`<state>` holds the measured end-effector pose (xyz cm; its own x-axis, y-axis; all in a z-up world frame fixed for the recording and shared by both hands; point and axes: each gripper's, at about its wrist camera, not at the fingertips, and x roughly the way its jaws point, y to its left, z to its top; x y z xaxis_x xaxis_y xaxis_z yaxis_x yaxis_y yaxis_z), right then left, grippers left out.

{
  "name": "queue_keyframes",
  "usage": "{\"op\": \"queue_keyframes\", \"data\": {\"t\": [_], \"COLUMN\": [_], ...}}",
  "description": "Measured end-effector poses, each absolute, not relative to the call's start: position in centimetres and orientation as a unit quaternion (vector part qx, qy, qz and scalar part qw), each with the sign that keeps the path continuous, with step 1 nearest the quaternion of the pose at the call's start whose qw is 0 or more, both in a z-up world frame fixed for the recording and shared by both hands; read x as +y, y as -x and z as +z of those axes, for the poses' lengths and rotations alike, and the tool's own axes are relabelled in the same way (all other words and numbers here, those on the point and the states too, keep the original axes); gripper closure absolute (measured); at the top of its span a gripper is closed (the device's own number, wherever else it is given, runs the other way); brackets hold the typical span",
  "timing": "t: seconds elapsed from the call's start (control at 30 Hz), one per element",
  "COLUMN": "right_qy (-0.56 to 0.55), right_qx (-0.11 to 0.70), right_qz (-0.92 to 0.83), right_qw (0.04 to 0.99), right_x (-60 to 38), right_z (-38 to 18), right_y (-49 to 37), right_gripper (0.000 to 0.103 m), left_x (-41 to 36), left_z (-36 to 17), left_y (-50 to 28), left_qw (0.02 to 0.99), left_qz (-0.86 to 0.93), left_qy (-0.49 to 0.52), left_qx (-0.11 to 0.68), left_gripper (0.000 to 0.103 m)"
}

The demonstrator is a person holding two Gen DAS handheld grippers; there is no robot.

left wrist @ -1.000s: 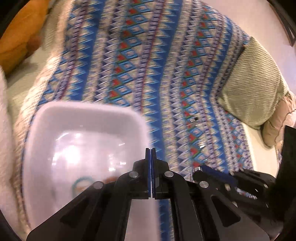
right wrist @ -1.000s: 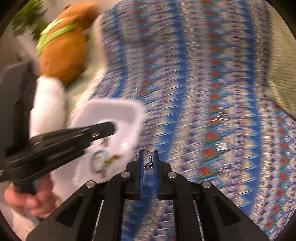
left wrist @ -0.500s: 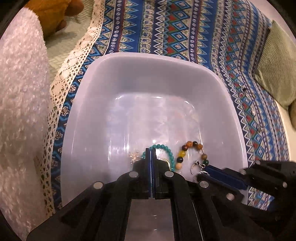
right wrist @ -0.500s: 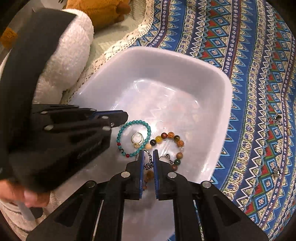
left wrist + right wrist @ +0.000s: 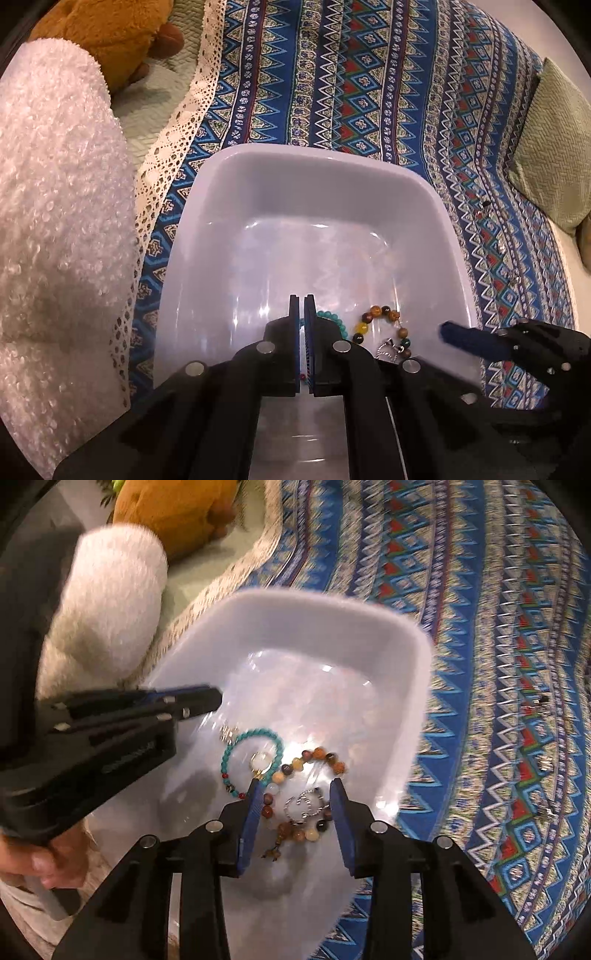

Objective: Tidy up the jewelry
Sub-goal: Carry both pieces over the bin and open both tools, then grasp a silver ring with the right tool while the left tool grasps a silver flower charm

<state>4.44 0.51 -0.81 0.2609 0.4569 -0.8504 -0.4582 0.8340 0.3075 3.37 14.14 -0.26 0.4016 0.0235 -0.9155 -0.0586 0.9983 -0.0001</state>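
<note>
A white plastic tub (image 5: 306,155) (image 5: 417,686) sits on a blue patterned cloth. Inside lie a turquoise bead bracelet (image 5: 236,746) (image 5: 332,318), a brown and amber bead bracelet (image 5: 321,757) (image 5: 384,314), a ring (image 5: 260,761) and a silver chain piece (image 5: 306,805) (image 5: 388,345). My right gripper (image 5: 293,794) is open over the tub, the silver chain lying below between its fingers. My left gripper (image 5: 301,306) is shut and empty, low over the tub's near side; it also shows in the right wrist view (image 5: 207,698).
Small jewelry pieces (image 5: 543,701) (image 5: 484,206) lie loose on the cloth (image 5: 369,92) right of the tub. A white fluffy sleeve (image 5: 55,221) and an orange plush toy (image 5: 110,33) are on the left. A green cushion (image 5: 554,147) lies at far right.
My right gripper came over the tub holding the silver chain, then opened; the chain now lies in the tub. The left gripper stayed shut and drew back a little.
</note>
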Motion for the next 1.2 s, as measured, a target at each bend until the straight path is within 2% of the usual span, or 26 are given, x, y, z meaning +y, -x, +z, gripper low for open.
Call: {"op": "queue_keyframes", "data": {"t": [0.13, 0.23, 0.33, 0.4, 0.47, 0.73, 0.97, 1.03, 1.13, 1.2], "right_qy": [-0.023, -0.017, 0.001, 0.009, 0.011, 0.051, 0.040, 0.034, 0.041, 0.047], "right_qx": [0.515, 0.495, 0.488, 0.497, 0.508, 0.530, 0.535, 0.535, 0.539, 0.535], "right_qz": [0.263, 0.210, 0.159, 0.134, 0.124, 0.100, 0.083, 0.089, 0.092, 0.089], "right_qw": [0.815, 0.843, 0.858, 0.857, 0.852, 0.841, 0.840, 0.839, 0.836, 0.839], "right_x": [-3.7, -7.7, -11.5, -13.7, -14.9, -17.0, -17.6, -17.5, -16.8, -16.4], "right_z": [2.0, 3.1, 2.7, 1.7, 0.4, -5.1, -7.2, -7.4, -8.0, -7.8], "right_y": [-5.3, -6.1, -6.4, -6.5, -6.5, -6.5, -9.2, -9.5, -9.9, -9.9], "right_gripper": [0.065, 0.055, 0.054, 0.048, 0.048, 0.048, 0.049, 0.055, 0.079, 0.079], "left_x": [12.7, 10.5, 8.9, 7.9, 6.9, 3.7, 1.4, 0.8, 0.2, 0.0], "left_z": [0.5, 1.0, 1.4, 1.6, 1.6, 0.2, -0.1, -0.5, -1.2, -1.5], "left_y": [-3.7, -3.6, -3.6, -3.7, -4.0, -5.1, -5.4, -5.5, -5.6, -5.6], "left_qw": [0.842, 0.846, 0.853, 0.859, 0.861, 0.853, 0.850, 0.848, 0.845, 0.844], "left_qz": [0.001, -0.027, -0.034, -0.035, -0.038, -0.050, -0.063, -0.065, -0.066, -0.067], "left_qy": [0.023, 0.022, 0.019, 0.029, 0.029, 0.026, 0.024, 0.021, 0.018, 0.020], "left_qx": [0.539, 0.532, 0.520, 0.510, 0.507, 0.518, 0.522, 0.525, 0.530, 0.532], "left_gripper": [0.099, 0.085, 0.067, 0.054, 0.047, 0.046, 0.046, 0.046, 0.046, 0.046]}}
